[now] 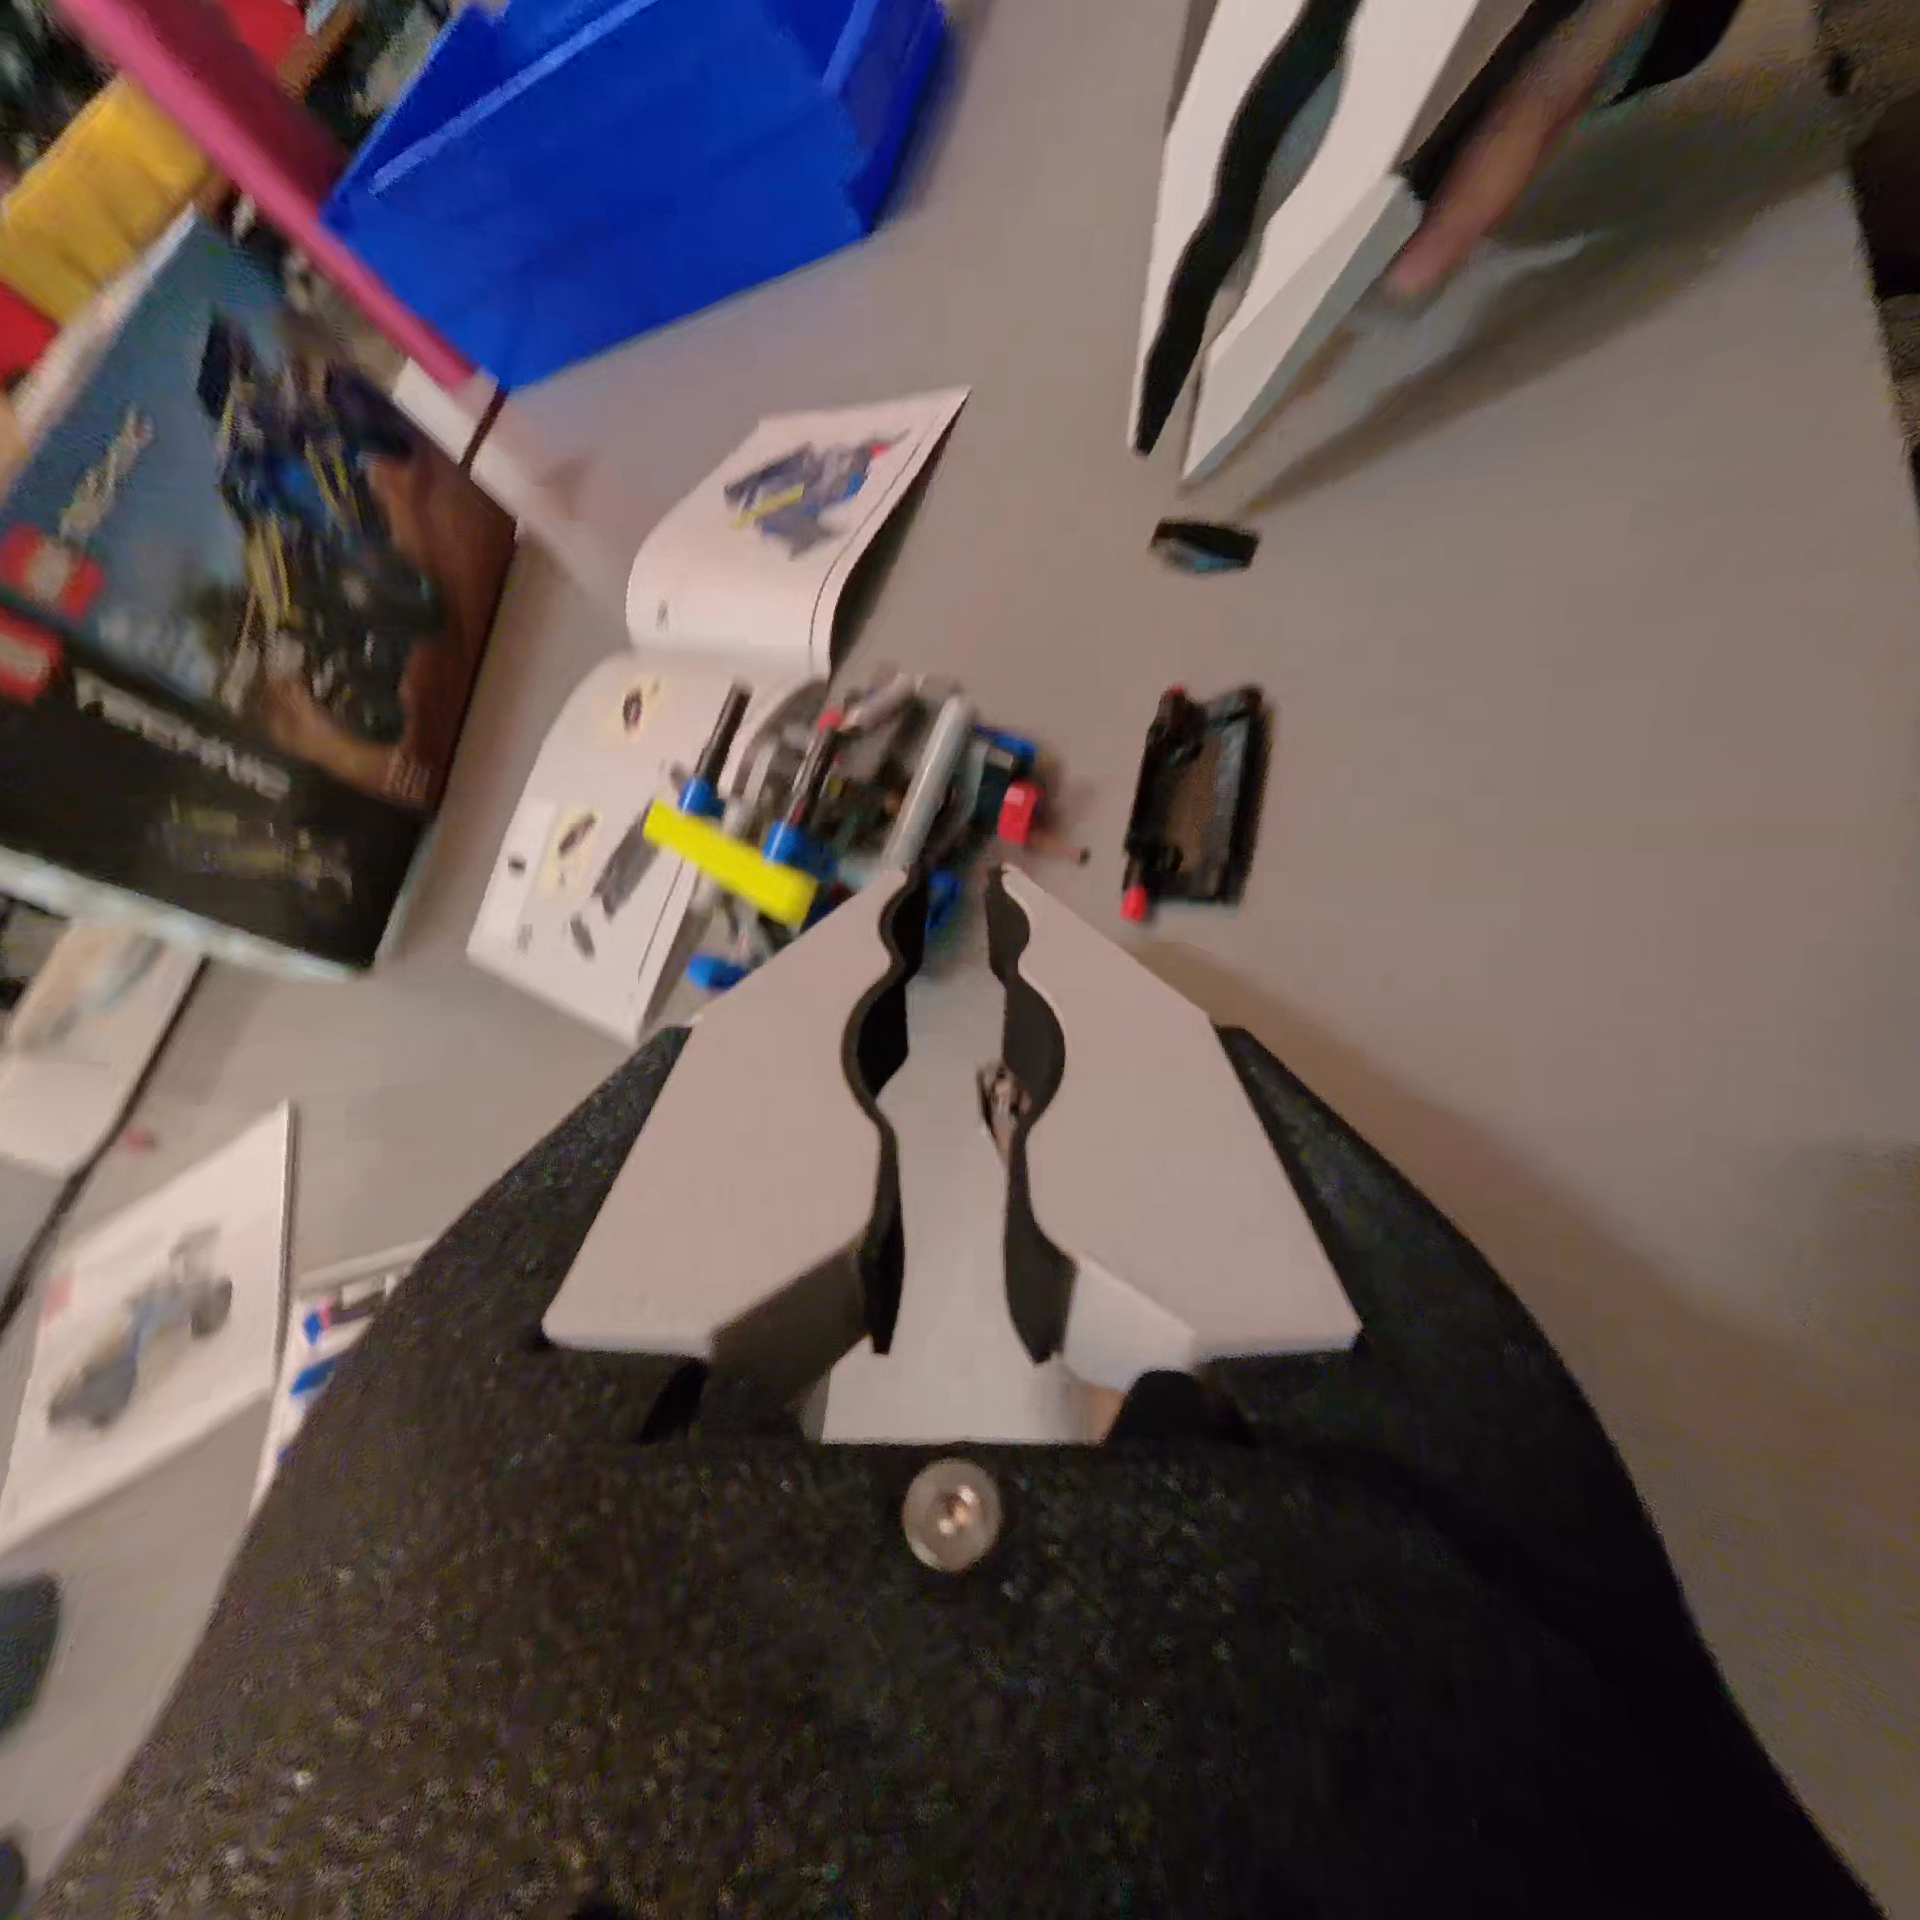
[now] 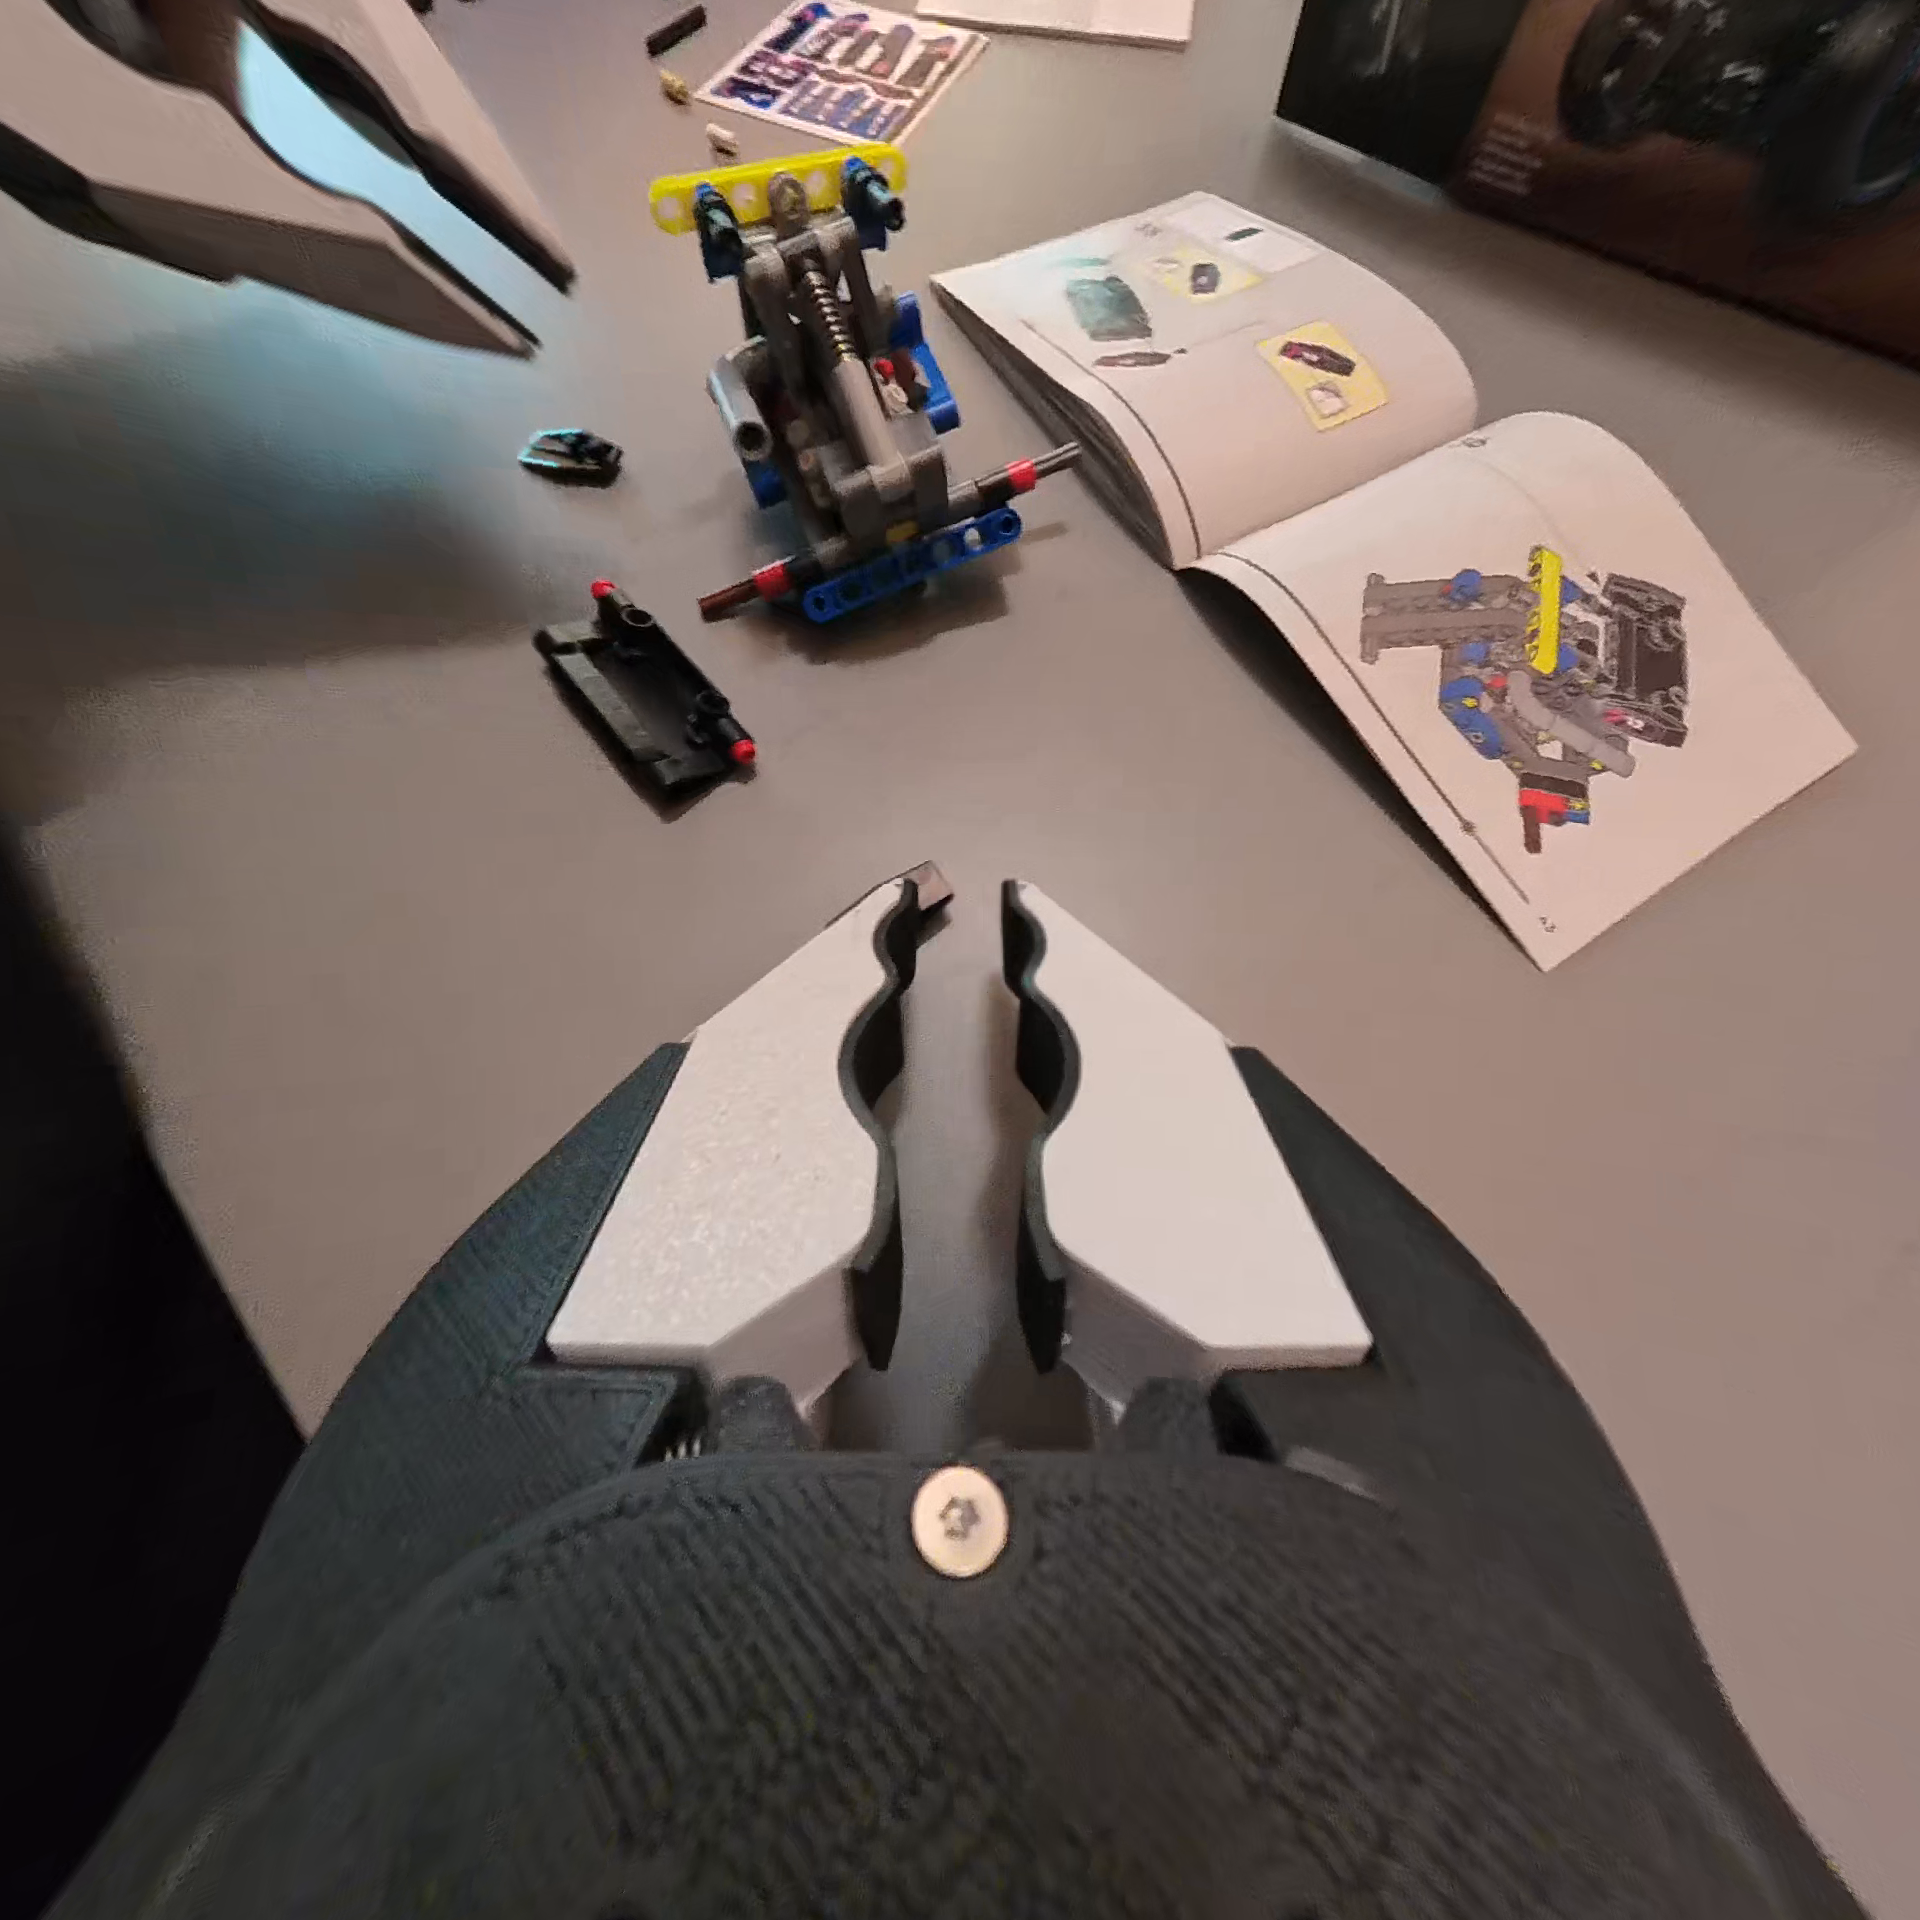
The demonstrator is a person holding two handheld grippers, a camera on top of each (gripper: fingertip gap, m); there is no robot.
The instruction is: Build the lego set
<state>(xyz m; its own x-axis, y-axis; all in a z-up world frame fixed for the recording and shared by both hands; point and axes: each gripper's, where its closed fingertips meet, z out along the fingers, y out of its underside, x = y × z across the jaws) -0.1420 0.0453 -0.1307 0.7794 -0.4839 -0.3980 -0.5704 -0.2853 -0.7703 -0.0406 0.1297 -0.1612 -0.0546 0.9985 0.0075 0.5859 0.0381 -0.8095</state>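
Two grippers over a grey table strewn with brick-model parts

The right gripper (image 2: 961, 899) stood narrowly parted, gripping nothing, a small black piece (image 2: 928, 891) against its left tip. Bare table (image 2: 1039, 748) lay ahead, then a black panel (image 2: 644, 686) and the brick model (image 2: 831, 416). The left gripper (image 1: 951, 894), slightly parted with nothing between its tips, hung at the model's edge beside an open booklet (image 2: 1351, 499).

Grey table (image 2: 1039, 748) — brick model (image 2: 831, 416), open booklet (image 2: 1351, 468).
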